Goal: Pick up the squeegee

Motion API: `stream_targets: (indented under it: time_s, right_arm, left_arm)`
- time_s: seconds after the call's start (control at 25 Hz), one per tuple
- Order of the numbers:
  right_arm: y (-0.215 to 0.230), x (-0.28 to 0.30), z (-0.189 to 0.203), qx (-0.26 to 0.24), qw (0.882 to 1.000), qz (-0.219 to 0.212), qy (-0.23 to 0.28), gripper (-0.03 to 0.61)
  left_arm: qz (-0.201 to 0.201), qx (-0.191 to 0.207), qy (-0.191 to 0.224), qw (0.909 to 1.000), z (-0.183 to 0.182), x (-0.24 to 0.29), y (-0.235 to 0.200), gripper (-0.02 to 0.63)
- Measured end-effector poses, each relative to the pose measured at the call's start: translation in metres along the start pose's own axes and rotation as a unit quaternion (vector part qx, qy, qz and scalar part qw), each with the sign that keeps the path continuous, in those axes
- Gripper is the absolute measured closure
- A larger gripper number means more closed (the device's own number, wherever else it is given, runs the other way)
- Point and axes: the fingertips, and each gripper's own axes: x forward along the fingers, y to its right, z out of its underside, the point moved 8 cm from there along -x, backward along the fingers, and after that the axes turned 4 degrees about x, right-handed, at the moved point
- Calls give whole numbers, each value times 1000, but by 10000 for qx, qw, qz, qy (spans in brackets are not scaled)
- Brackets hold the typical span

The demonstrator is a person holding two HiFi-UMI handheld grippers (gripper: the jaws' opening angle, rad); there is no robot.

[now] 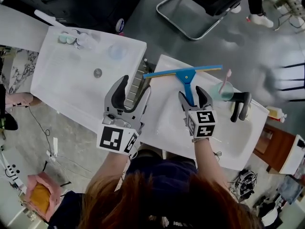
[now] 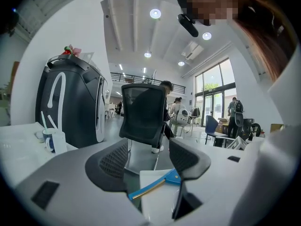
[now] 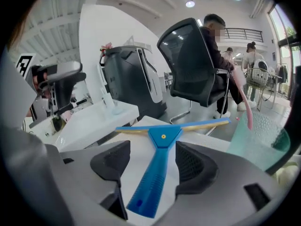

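Observation:
A blue squeegee (image 1: 187, 78) lies flat on the white right-hand basin top (image 1: 164, 123), blade away from me and handle toward me. My right gripper (image 1: 191, 93) is low over it and open. Its jaws stand on either side of the handle (image 3: 157, 173), with a gap on each side. In the right gripper view the yellow-edged blade (image 3: 197, 125) runs across beyond the jaws. My left gripper (image 1: 134, 85) hangs open and empty over the gap between the two basins. The left gripper view shows the squeegee's blade end (image 2: 155, 185) low between its jaws, farther off.
A clear cup with a pink toothbrush (image 1: 224, 90) and a black faucet (image 1: 240, 106) stand just right of the squeegee. The left white sink (image 1: 62, 85) has a drain (image 1: 97, 72) and small cups (image 1: 71, 38) at its back. An office chair (image 1: 205, 4) stands beyond.

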Motion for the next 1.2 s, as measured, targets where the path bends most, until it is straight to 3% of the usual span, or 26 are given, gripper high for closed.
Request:
stream_targets:
  time_s: [0.28,0.48,1.04,1.2]
  right_arm:
    - [3,20,22,7,9984,254,-498,284]
    - [4,22,26,69,9972,322,-667,366]
    - [14,20,31,784,9952,225,-543,417]
    - [16,15,31,763,9958,241,-455,419]
  left_arm:
    - [-53,-39,-109,9999,8,-3,-6,348]
    - [-98,-69,-149,9998,11,-5,-11,348]
    - [-181,-79,-111,9997,10,-11,-11,348]
    - [-207,-58,-90,9997,8,-13,-11,348]
